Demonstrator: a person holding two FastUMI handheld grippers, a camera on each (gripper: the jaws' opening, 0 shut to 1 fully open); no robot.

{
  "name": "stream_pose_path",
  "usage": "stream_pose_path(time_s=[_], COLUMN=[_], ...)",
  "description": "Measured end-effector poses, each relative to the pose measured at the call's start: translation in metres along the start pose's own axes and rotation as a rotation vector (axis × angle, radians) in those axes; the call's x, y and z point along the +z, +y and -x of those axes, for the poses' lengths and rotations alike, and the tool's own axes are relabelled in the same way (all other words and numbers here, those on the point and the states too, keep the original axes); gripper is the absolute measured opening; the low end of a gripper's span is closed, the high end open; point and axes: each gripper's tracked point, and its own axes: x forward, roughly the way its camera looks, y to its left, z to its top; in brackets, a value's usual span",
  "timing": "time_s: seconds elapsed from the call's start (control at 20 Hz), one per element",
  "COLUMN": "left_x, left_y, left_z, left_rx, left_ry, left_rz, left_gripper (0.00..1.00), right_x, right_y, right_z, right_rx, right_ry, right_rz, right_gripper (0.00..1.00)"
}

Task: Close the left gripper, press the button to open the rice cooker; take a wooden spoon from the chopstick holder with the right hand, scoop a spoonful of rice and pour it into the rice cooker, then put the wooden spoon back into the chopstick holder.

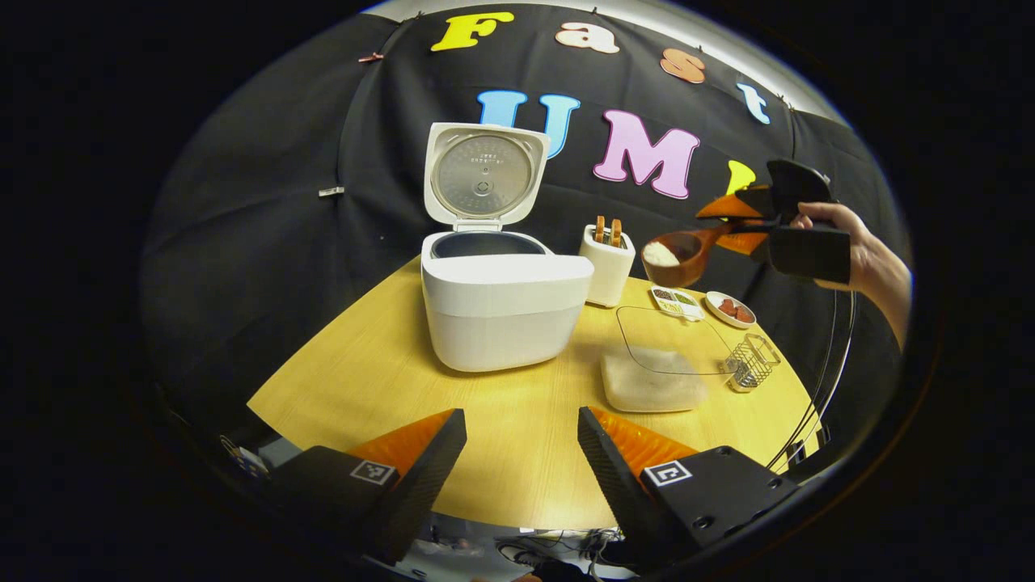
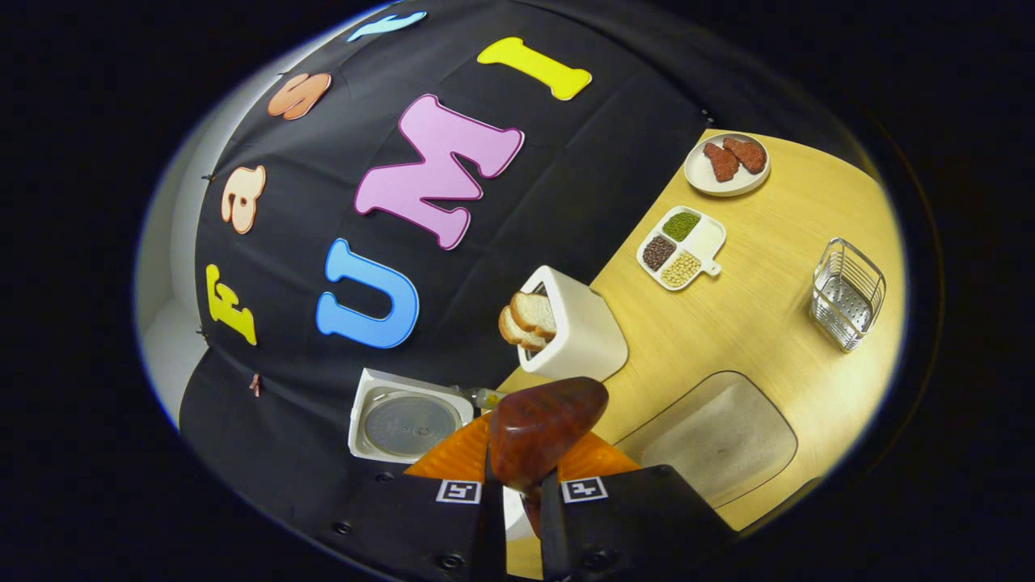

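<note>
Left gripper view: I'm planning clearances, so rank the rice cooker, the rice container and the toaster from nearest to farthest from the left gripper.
1. Rice container, just ahead of the left gripper, to the right.
2. Rice cooker, ahead at centre, lid up.
3. Toaster, behind the cooker's right side, by the wall.

A: Lighting? Even, bright, from overhead; table (image 1: 517, 436) well lit, soft shadow beside cooker (image 1: 501, 311).

B: Glare? Faint sheen on spoon (image 2: 546, 428) back; lid (image 1: 483, 174) reads clean.

A: Distortion? Strong fisheye; table edge bows, rim dims.

B: Focus? Centre sharp; near fingers (image 1: 623, 453) slightly soft.
</note>
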Motion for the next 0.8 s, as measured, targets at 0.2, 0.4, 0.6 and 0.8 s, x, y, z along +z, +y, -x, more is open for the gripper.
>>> stream_pose_path(time_s=[0.2, 0.4, 0.6, 0.8], left_x=[0.005, 0.004, 0.011, 0.015], left_y=[0.006, 0.012, 0.027, 0.042], left_z=[-0.001, 0.000, 0.000, -0.001], left_rx=[-0.014, -0.030, -0.016, 0.012], left_ry=[-0.011, -0.013, -0.026, -0.034], left_rz=[0.008, 0.059, 0.089, 0.111], left_gripper=[0.96, 0.96, 0.96, 0.96], right_x=[-0.006, -0.031, -0.056, -0.080], right_y=[0.035, 0.067, 0.095, 0.113], right_z=[-0.013, -0.035, -0.063, -0.093], right_rx=[0.040, 0.072, 0.094, 0.104], right_ry=[-0.008, 0.029, 0.063, 0.090], right_rz=[-0.044, -0.043, -0.029, -0.008], right_gripper=[0.21, 0.17, 0.21, 0.21])
